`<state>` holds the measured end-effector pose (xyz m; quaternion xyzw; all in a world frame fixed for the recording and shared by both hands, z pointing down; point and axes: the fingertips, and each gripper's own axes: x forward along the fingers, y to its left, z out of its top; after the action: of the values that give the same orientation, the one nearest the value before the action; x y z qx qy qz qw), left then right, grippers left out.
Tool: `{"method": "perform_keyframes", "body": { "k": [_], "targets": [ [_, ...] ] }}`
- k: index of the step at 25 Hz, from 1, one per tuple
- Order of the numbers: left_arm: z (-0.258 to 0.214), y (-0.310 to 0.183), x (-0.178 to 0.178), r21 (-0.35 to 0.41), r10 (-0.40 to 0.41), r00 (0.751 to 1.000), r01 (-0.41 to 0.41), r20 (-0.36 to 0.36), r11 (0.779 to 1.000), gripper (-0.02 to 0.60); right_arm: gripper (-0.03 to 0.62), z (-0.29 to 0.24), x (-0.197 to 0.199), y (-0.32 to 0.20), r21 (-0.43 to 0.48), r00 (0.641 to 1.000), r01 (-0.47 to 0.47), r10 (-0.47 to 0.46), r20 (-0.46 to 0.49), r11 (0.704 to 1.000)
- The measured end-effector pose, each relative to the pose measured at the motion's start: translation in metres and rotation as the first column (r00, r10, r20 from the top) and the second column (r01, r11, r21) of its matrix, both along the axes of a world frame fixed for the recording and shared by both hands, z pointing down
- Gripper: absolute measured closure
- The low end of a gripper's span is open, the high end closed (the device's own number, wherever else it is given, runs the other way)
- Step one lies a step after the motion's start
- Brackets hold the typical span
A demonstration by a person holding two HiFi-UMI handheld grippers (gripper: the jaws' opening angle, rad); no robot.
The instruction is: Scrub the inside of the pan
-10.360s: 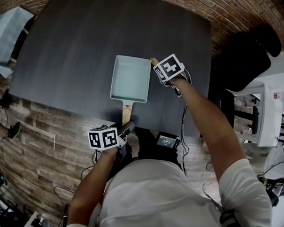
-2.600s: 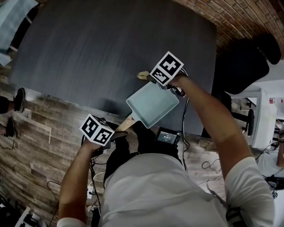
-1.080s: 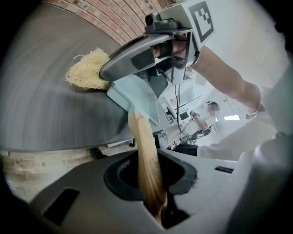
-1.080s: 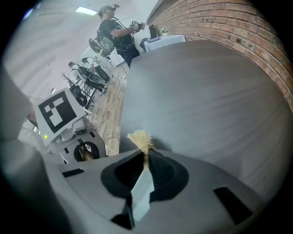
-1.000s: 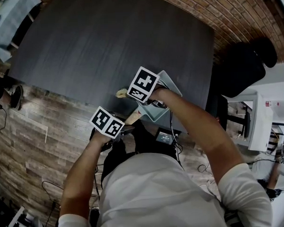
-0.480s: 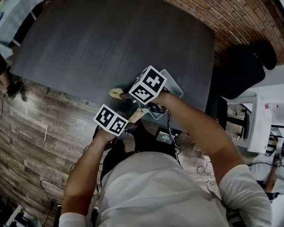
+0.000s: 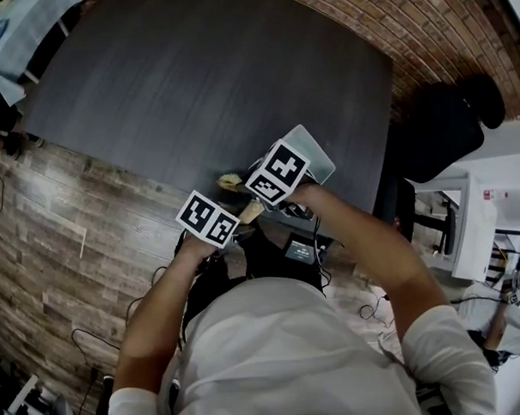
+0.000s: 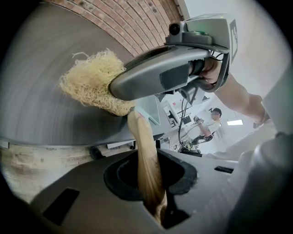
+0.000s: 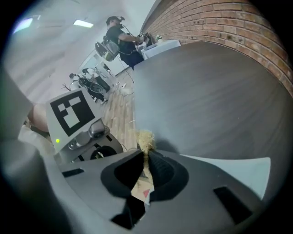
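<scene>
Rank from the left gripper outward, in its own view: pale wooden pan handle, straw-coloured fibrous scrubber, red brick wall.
1. Clamped in its jaws: pale wooden pan handle.
2. Upper left, past the handle's end: straw-coloured fibrous scrubber.
3. Top, far background: red brick wall.

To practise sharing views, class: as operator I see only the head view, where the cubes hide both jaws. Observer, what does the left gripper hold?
Observer: The left gripper is shut on the wooden handle of the pan.
Operator: And the right?
Observer: The right gripper is shut on a fibrous scrubber, with a paper tag pinched alongside it.
Operator: Is the scrubber in the pan?
Observer: Not by the right gripper view: its tip shows against the table, and the pan lies off to the jaws' right.
</scene>
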<state>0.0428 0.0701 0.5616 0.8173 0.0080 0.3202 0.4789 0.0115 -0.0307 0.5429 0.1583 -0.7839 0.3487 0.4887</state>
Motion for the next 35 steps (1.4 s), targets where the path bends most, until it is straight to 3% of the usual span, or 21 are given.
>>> {"method": "perform_keyframes", "body": {
  "k": [7,19,28,35],
  "targets": [
    [0.000,0.004,0.004,-0.007,-0.024,1.000,0.024,0.001,1.000,0.499,0.556,0.013,0.016,-0.009,0.112,0.979,0.131,-0.111,-0.169,0.985],
    [-0.001,0.006,0.005,-0.014,-0.037,0.999,0.037,0.000,0.999,0.499,0.556,0.007,0.004,-0.027,0.275,0.951,0.272,-0.213,-0.224,0.922],
    [-0.002,0.010,0.005,-0.048,-0.066,0.998,0.065,-0.013,0.997,0.499,0.556,-0.016,-0.025,-0.065,0.426,0.966,0.235,-0.162,-0.200,0.874],
    [-0.001,0.011,0.004,-0.053,-0.106,0.994,0.104,-0.022,0.993,0.499,0.556,-0.044,-0.028,-0.079,0.486,0.995,0.085,-0.048,-0.089,0.870]
  ]
}}
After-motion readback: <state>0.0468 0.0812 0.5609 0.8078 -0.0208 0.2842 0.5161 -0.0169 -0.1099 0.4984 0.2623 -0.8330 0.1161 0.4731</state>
